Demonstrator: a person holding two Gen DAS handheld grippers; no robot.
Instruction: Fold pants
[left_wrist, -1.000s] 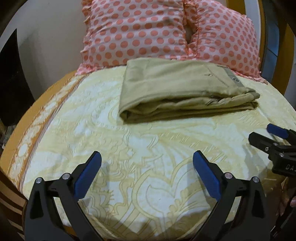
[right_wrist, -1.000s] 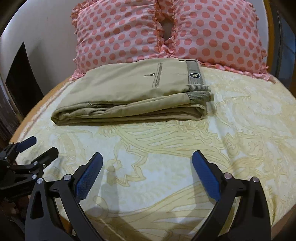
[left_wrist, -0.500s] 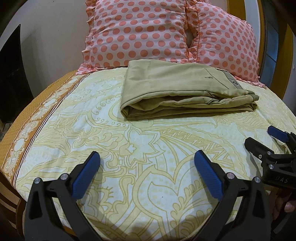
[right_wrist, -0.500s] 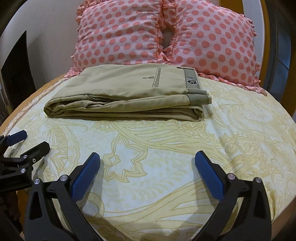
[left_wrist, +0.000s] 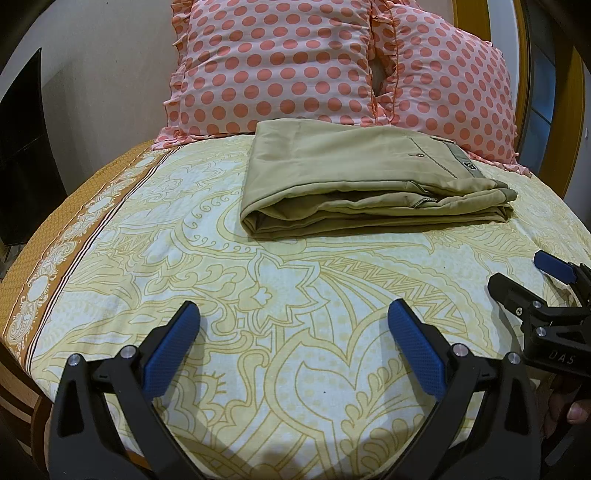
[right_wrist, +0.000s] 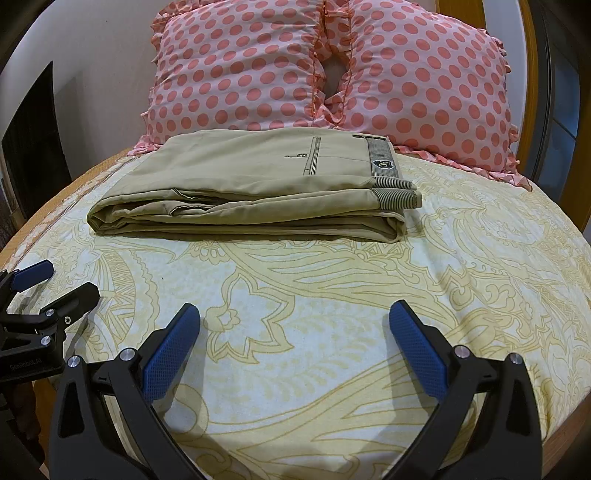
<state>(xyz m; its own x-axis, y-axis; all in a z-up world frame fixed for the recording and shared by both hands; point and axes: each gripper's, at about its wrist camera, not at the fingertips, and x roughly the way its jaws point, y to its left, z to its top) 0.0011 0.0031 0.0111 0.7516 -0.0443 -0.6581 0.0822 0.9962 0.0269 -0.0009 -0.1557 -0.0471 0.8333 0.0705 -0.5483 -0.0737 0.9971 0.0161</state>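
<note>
Khaki pants (left_wrist: 354, 184) lie folded in a flat stack on the bed, just in front of the pillows; the right wrist view shows them too (right_wrist: 251, 188), with the waistband and logo patch at the right end. My left gripper (left_wrist: 293, 325) is open and empty, low over the sheet, well short of the pants. My right gripper (right_wrist: 293, 325) is open and empty, also low and back from the pants. Each gripper appears in the other's view: the right one at the right edge (left_wrist: 524, 273), the left one at the left edge (right_wrist: 55, 284).
Two pink polka-dot pillows (left_wrist: 280, 70) (right_wrist: 424, 85) stand behind the pants against the wall. The yellow patterned bedsheet (left_wrist: 295, 288) covers the bed, with an orange border strip (left_wrist: 62, 251) along the left edge. A wooden bed frame (right_wrist: 576, 206) runs along the right.
Both grippers have dropped lower and pulled back a little toward the foot of the bed, so the view is flatter. The pants lie as before. Both grippers stay open.
</note>
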